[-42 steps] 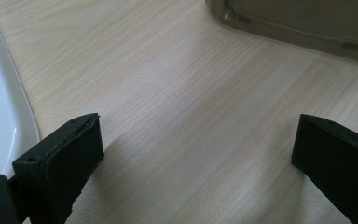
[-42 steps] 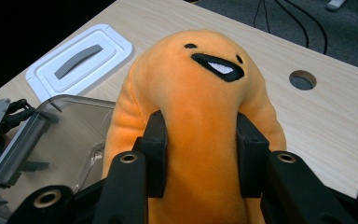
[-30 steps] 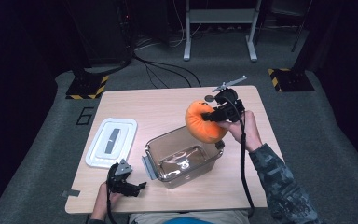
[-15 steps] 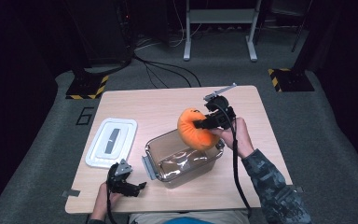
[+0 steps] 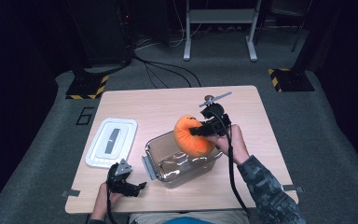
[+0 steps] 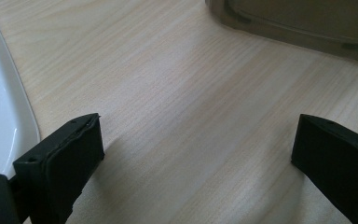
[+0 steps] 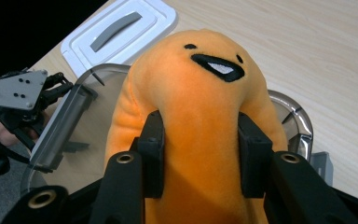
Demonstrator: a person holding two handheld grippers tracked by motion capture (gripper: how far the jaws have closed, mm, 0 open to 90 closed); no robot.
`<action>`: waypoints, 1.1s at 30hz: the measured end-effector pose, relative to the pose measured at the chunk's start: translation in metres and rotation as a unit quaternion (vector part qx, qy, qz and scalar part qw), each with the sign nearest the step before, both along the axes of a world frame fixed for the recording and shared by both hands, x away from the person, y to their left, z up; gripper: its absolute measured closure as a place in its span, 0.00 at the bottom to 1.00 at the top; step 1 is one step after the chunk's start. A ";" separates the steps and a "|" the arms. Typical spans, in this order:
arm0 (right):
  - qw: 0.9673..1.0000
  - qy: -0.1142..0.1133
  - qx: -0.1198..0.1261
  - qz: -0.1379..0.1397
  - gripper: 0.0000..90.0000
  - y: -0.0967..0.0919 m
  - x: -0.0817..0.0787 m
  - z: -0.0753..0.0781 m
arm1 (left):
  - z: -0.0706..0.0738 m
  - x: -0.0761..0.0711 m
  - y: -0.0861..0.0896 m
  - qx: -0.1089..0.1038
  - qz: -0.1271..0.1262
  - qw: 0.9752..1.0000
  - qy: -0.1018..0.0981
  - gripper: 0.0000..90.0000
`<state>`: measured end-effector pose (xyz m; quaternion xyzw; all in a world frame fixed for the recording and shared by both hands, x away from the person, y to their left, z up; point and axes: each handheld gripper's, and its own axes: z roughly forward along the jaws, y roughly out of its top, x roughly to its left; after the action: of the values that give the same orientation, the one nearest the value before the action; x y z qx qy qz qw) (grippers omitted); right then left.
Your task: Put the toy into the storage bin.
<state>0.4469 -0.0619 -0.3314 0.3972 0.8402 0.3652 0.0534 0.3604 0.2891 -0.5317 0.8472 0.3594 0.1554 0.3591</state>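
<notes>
An orange plush toy [image 5: 192, 136] with a stitched face [image 7: 216, 65] hangs over the far right part of a clear plastic container [image 5: 168, 165]. My right gripper [image 5: 204, 131] is shut on the plush toy [image 7: 200, 140], its black pads pressing into both sides. The container's rim [image 7: 65, 126] lies right under the toy. My left gripper [image 5: 131, 187] rests near the table's front edge, left of the container, with its jaws wide apart and only bare wood between them [image 6: 196, 154].
A white lid [image 5: 112, 141] with a grey handle lies on the table left of the container, its edge [image 6: 0, 116] close beside my left gripper. The wooden table [image 5: 168, 102] is bare at the back. Cables and stand legs lie on the floor beyond.
My right gripper has carried the plush toy left and down, from beside the container's far right corner to over its opening. The left gripper has stayed where it was.
</notes>
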 end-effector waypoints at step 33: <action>0.999 0.043 0.008 -0.007 0.63 -0.001 0.005 -0.034 | 0.000 0.000 0.000 -0.002 0.002 1.000 0.000 0.02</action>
<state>0.4517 -0.0631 -0.3657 0.4185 0.8363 0.3539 0.0170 0.3604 0.2889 -0.5318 0.8459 0.3610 0.1553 0.3605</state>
